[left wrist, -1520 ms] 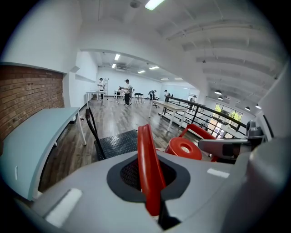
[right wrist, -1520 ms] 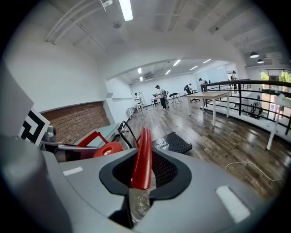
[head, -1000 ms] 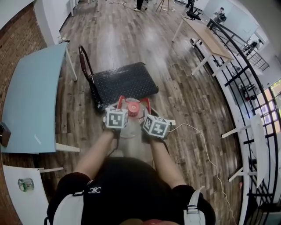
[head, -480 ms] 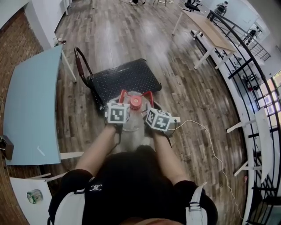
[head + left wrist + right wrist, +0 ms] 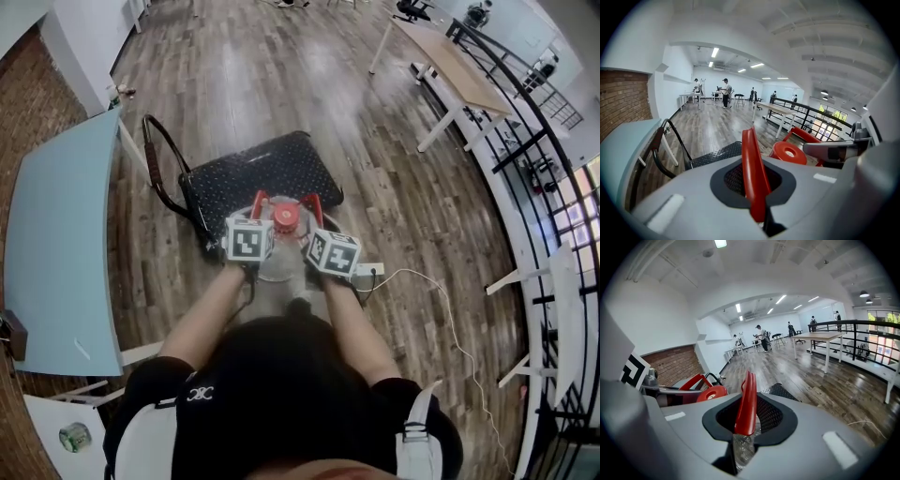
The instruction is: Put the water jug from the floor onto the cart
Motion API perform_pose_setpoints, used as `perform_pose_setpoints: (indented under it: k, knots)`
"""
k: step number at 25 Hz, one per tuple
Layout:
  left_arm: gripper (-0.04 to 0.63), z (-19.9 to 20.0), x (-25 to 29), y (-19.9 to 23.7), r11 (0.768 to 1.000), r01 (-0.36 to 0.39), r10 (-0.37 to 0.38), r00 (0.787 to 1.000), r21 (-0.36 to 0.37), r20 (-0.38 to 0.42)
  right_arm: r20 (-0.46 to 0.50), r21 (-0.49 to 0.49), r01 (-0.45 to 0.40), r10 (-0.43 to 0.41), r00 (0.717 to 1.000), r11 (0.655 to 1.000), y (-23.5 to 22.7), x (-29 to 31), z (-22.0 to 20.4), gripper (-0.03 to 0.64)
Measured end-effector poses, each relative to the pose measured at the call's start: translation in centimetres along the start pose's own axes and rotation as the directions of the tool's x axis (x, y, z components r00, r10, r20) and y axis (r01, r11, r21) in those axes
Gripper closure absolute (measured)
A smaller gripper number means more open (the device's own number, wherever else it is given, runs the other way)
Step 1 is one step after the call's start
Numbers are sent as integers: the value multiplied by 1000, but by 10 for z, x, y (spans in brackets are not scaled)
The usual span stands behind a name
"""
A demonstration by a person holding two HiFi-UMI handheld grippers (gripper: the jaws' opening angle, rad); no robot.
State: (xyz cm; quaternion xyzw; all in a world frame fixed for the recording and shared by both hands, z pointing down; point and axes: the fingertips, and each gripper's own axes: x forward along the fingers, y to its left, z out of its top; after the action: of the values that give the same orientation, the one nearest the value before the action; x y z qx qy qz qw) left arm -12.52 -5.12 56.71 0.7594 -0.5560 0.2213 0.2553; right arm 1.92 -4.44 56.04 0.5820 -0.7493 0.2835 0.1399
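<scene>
- the water jug [image 5: 277, 270] hangs between the two grippers at the near edge of the cart [image 5: 281, 167]. its red cap [image 5: 288, 217] is over that edge and its clear body is towards the person.
- the jug's base is hidden by the hands, so i cannot tell whether it rests on anything.
- the left gripper [image 5: 255, 217] is clamped tight on the left handle [image 5: 752, 173], a thin red loop running up between its jaws.
- the right gripper [image 5: 319, 230] is closed on the right handle [image 5: 746, 404], with clear plastic showing just below the grip.
- a jug this big is likely heavy if full, and the water would slosh and pull to one side if it tips. how full it is cannot be read here.
- the clear wall looks smooth and rounded, a poor place for narrow jaws. the two red handles beside the cap are the sensible hold, one per gripper.
- the handles look thin and may flex or swing, so both sides should stay level.
- the cart's studded black top looks grippy. the middle, away from its push bar [image 5: 153, 173] at the left end, would suit best.
</scene>
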Motion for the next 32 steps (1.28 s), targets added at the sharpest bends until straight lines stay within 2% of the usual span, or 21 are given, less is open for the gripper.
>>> perform_pose_setpoints:
  k: [10, 18, 25, 32]
  knots:
    - [594, 67, 91, -15, 999, -29, 29, 1000, -39, -2, -53, -32, -42, 40, 998, 999, -60, 75, 64, 531]
    - [594, 120, 154, -36, 997, -56, 56, 998, -54, 1, -57, 2, -88, 88, 995, 996, -112, 126, 113, 531]
    - [594, 151, 193, -50, 997, -68, 68, 998, -42, -6, -44, 34, -109, 111, 993, 993, -146, 156, 146, 529]
    - [594, 165, 233, -60, 998, -40, 39, 999, -38, -28, -54, 62, -99, 102, 993, 993, -171, 181, 160, 529]
